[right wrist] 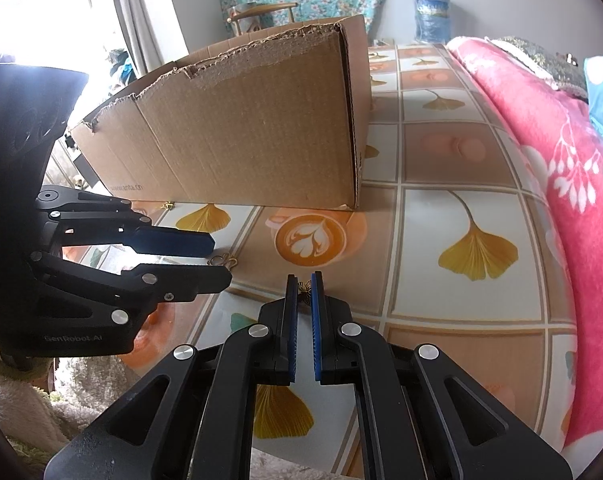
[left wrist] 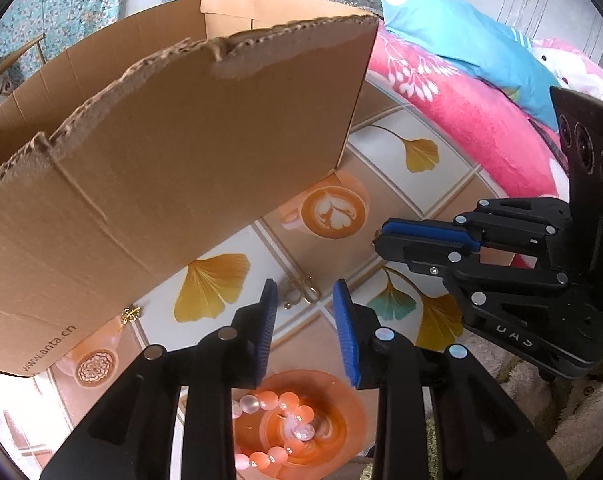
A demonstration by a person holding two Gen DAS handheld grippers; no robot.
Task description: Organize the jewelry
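Right gripper [right wrist: 304, 285], lower centre of frame: fingers clenched on a small gold charm [right wrist: 302, 289], light, delicate; pinch held at its edge. Left gripper [left wrist: 304, 300] released above gold clasp [left wrist: 301, 289] on worktop [left wrist: 381, 152]. Bead bracelet [left wrist: 279, 426] below: smooth, probably slippery.

You see a cardboard box [right wrist: 257, 136] standing on the patterned tablecloth [right wrist: 453, 168]; a pink blanket [right wrist: 541, 128] lies right of the box.
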